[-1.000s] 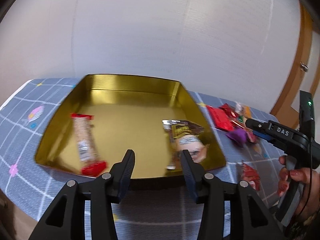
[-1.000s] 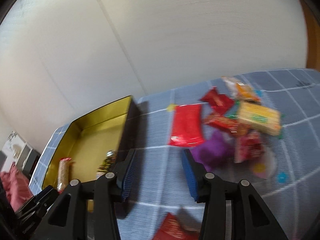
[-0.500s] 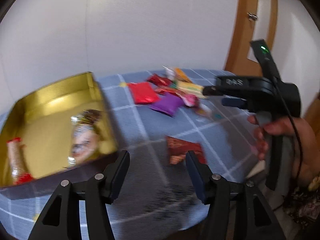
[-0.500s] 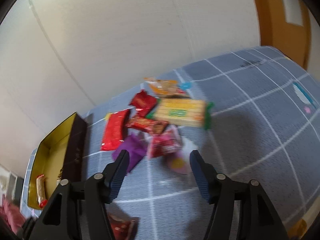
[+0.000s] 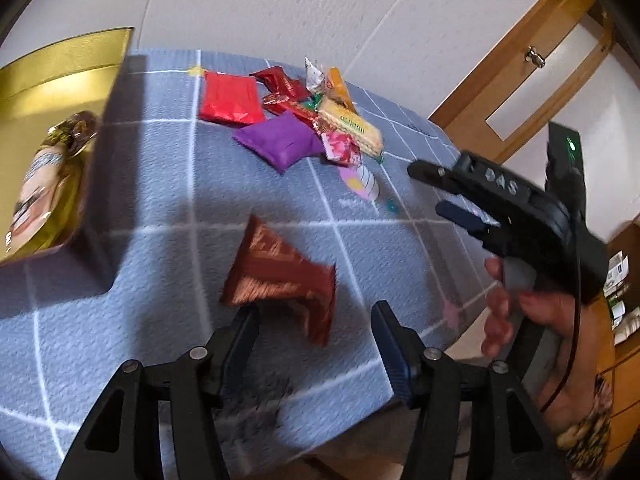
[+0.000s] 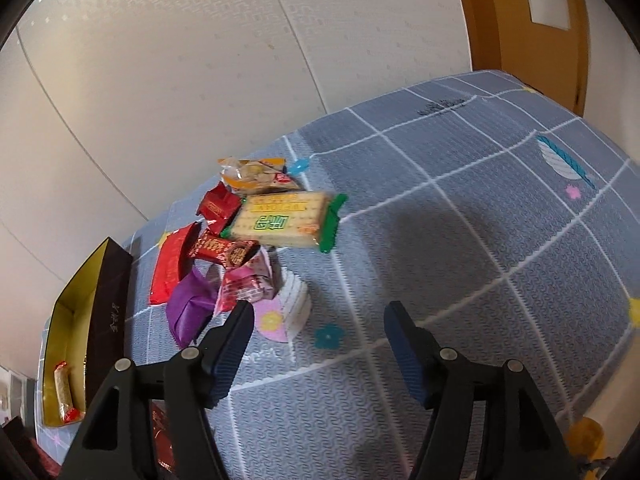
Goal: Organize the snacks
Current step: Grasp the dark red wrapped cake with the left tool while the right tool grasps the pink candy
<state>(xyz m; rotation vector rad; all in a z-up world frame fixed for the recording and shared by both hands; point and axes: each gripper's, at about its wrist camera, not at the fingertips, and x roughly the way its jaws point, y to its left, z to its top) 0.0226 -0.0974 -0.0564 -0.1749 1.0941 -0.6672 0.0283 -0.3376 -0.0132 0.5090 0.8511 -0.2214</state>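
Setting: white wall, wooden door, table under a grey-blue grid cloth (image 5: 160, 184). Left wrist view: left gripper (image 5: 312, 344), fingers spread and empty, poised just short of a brown-red packet (image 5: 280, 276) lying apart from the rest, likely the next pick, being nearest the tin. Gold tin (image 5: 52, 80) at left edge, holding a printed pouch (image 5: 44, 184); presumably the collecting place for the snacks. Pile beyond: red packet (image 5: 230, 98), purple packet (image 5: 280, 142), cracker pack (image 5: 352, 128), pink packet (image 5: 340, 148) and smaller wrappers, touching or overlapping. Right gripper (image 5: 448, 192) held in a hand (image 5: 532, 320) at right, above the cloth, fingers apart. Change from half a second ago: the left gripper has come closer to the brown-red packet, which now fills mid-frame; the tin has slid to the frame edge. Right wrist view: right gripper (image 6: 320, 344) released, nothing between the fingers, aimed at the near side of the pile, the left finger just beside the pink packet (image 6: 248, 288) and purple packet (image 6: 192, 312). Cracker pack (image 6: 284, 220), red packet (image 6: 172, 268), dark red wrappers (image 6: 220, 204) and an orange pouch (image 6: 256, 174) behind. Tin (image 6: 76, 320) far left, a bar (image 6: 64, 396) inside. Change: the pile sits nearer and larger than before.
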